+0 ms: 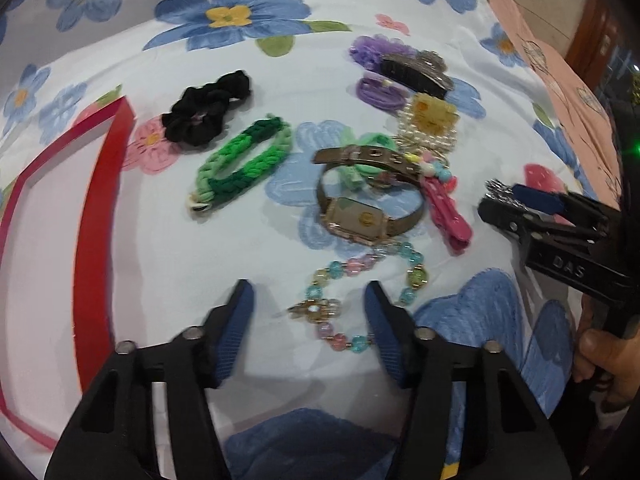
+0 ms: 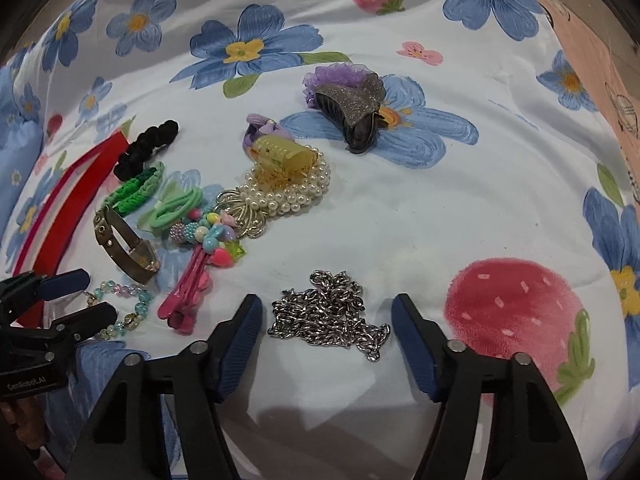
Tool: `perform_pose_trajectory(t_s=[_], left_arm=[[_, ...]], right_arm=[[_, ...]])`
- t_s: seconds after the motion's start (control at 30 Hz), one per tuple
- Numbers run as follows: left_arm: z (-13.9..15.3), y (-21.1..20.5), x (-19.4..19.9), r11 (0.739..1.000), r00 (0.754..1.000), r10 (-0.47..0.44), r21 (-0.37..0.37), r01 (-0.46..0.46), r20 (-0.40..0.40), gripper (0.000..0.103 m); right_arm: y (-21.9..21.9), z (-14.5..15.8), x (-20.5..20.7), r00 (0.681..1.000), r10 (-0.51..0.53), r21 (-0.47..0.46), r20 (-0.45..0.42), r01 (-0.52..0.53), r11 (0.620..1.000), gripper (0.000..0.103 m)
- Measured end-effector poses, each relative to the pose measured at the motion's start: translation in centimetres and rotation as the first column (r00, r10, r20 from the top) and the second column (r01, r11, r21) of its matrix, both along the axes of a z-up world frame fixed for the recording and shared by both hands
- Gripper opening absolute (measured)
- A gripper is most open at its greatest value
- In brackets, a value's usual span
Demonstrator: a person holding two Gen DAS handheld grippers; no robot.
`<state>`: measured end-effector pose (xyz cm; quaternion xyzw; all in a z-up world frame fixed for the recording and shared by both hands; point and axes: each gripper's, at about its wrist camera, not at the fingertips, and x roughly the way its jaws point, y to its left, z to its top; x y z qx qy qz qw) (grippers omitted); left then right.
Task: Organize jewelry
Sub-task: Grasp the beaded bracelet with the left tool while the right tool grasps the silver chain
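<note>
My left gripper (image 1: pixel 310 300) is open, its fingers either side of a pastel bead bracelet (image 1: pixel 360 280) lying on the flowered cloth. My right gripper (image 2: pixel 326 312) is open around a heap of silver chain (image 2: pixel 328 316); in the left wrist view it (image 1: pixel 520 204) shows at the right. A gold watch (image 1: pixel 360 196), a green braided bracelet (image 1: pixel 244 160), a black scrunchie (image 1: pixel 208 108), a pink clip (image 1: pixel 444 216), a pearl bracelet (image 2: pixel 288 192) and a glitter hair claw (image 2: pixel 352 112) lie beyond. A red tray (image 1: pixel 96 208) sits at the left.
Purple hair ties (image 1: pixel 376 92), a light green hair tie (image 2: pixel 176 208) and a cluster of coloured beads (image 2: pixel 208 236) lie among the pile. A pink cloth (image 1: pixel 552 52) borders the far right. The left gripper also shows in the right wrist view (image 2: pixel 72 296).
</note>
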<state>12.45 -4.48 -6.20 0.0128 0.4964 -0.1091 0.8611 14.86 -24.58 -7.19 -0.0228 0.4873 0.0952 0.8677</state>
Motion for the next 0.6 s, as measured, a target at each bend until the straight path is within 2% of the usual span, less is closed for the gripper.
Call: perform_pose_trajectory(t_s=[0.03, 0.1, 0.13, 0.17, 0.23, 0.3, 0.33, 0.6], left_arm=[[0.0, -0.2, -0.1, 1.000, 1.000, -0.017, -0.005, 0.017, 0.003, 0.038], [0.1, -0.6, -0.3, 0.999, 0.999, -0.040, 0.004, 0.040, 0.015, 0.016], [0.0, -0.8, -0.4, 0.999, 0.999, -0.048, 0.011, 0.047, 0.021, 0.012], [0.1, -0.8, -0.4, 0.998, 0.998, -0.054, 0.014, 0.053, 0.024, 0.010], [0.2, -0.7, -0.6, 0.998, 0.998, -0.062, 0.009, 0.061, 0.030, 0.010], [0.5, -0.3, -0.9, 0.998, 0.998, -0.060, -0.016, 0.060, 0.028, 0.009], [0.6, -0.1, -1.1, 0.998, 0.998, -0.058, -0.030, 0.058, 0.028, 0.009], [2.7, 2.1, -2.9, 0.992, 0.998, -0.011, -0.122, 0.018, 0.062, 0.009]], right_arm=[[0.0, 0.0, 0.0, 1.000, 0.003, -0.004, 0.004, -0.003, 1.000, 0.053], [0.0, 0.1, 0.0, 1.000, 0.003, -0.007, 0.010, -0.003, 1.000, 0.044], [0.0, 0.1, -0.1, 1.000, 0.002, -0.010, 0.015, -0.002, 1.000, 0.036], [0.0, 0.2, -0.1, 1.000, -0.002, -0.014, 0.019, 0.002, 1.000, 0.031], [-0.2, 0.3, -0.1, 1.000, -0.004, -0.002, 0.021, 0.004, 1.000, 0.022], [-0.5, 0.4, -0.1, 1.000, -0.006, 0.025, 0.017, 0.006, 1.000, 0.021], [-0.7, 0.6, -0.2, 1.000, -0.008, 0.042, 0.017, 0.008, 0.999, 0.015], [-0.2, 3.1, -1.9, 0.999, 0.028, 0.159, 0.044, -0.035, 0.987, 0.011]])
